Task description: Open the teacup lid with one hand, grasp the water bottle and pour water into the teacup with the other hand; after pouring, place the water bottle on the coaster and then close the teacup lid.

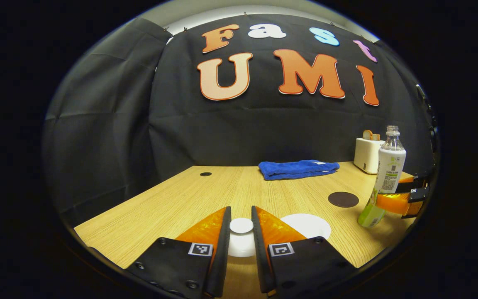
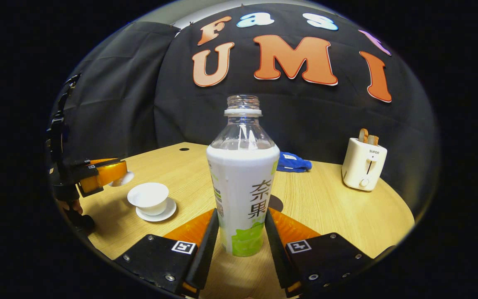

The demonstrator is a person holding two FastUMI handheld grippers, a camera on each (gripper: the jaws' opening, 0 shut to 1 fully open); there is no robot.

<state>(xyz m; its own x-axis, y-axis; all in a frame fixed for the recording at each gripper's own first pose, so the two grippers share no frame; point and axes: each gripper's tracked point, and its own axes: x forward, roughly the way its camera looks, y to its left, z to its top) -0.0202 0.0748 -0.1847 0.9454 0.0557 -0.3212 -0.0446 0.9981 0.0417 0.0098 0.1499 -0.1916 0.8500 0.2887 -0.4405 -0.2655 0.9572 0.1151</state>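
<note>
My left gripper [image 1: 241, 214] is shut on the knob of the white teacup lid [image 1: 241, 245], held up off the cup. The open white teacup [image 1: 307, 225] stands just right of it; in the right gripper view the teacup [image 2: 149, 196] sits on its saucer [image 2: 162, 215], with the left gripper [image 2: 108, 174] and lid [image 2: 123, 179] up and to its left. My right gripper [image 2: 241, 216] is shut on the uncapped water bottle [image 2: 243, 174]. The left gripper view shows this bottle [image 1: 390, 170] leaning slightly at the right, gripped by the right gripper [image 1: 405, 199]. A dark round coaster [image 1: 343, 199] lies between cup and bottle.
A folded blue towel [image 1: 297, 169] lies at the back of the wooden table [image 1: 172, 203]. A white toaster [image 2: 363, 164] with bread in it stands at the back right. A small dark hole [image 1: 206, 174] marks the table's far left. A hand [image 2: 73, 206] holds the left gripper.
</note>
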